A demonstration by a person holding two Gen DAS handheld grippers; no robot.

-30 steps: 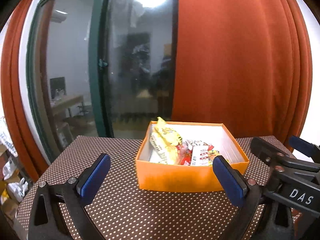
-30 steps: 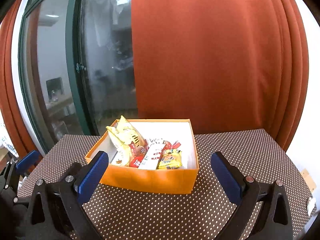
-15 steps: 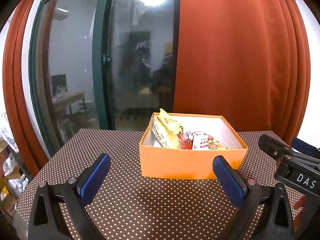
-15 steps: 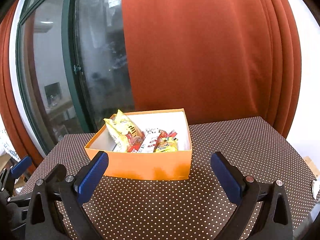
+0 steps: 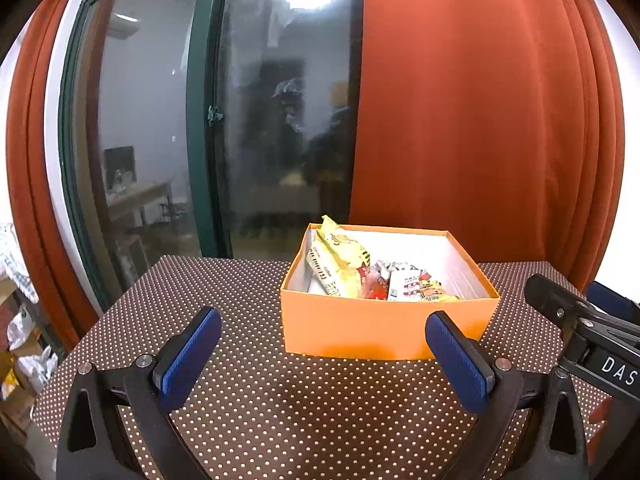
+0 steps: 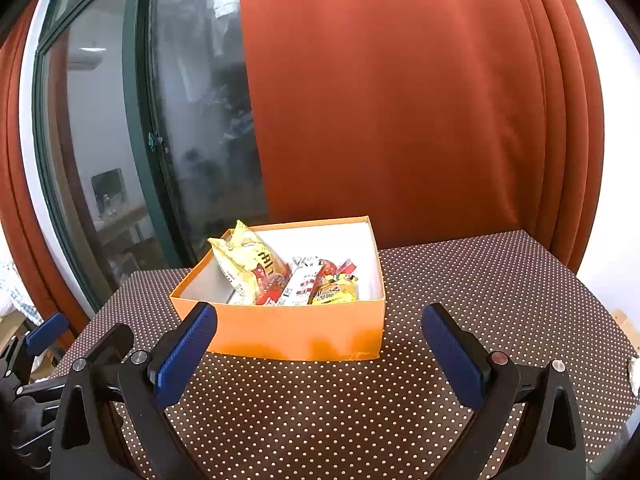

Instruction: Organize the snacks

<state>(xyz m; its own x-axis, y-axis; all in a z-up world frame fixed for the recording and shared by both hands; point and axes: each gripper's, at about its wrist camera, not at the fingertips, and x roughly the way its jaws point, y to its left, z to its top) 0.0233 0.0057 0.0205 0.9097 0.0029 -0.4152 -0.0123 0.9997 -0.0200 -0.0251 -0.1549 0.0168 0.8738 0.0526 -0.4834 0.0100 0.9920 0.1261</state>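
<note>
Both grippers, left gripper (image 5: 322, 358) and right gripper (image 6: 318, 350), are held spread wide with nothing gripped, near the orange box (image 5: 384, 330) where snacks (image 5: 360, 276) are piled, on the dotted table (image 5: 280, 408).

A table (image 5: 248, 392) covered in brown cloth with small white dots carries one thing: an open orange box (image 5: 384, 328) (image 6: 296, 332). The box sits flat on the cloth, toward the table's far edge, its near wall facing the cameras. Around the box the cloth lies bare.
</note>
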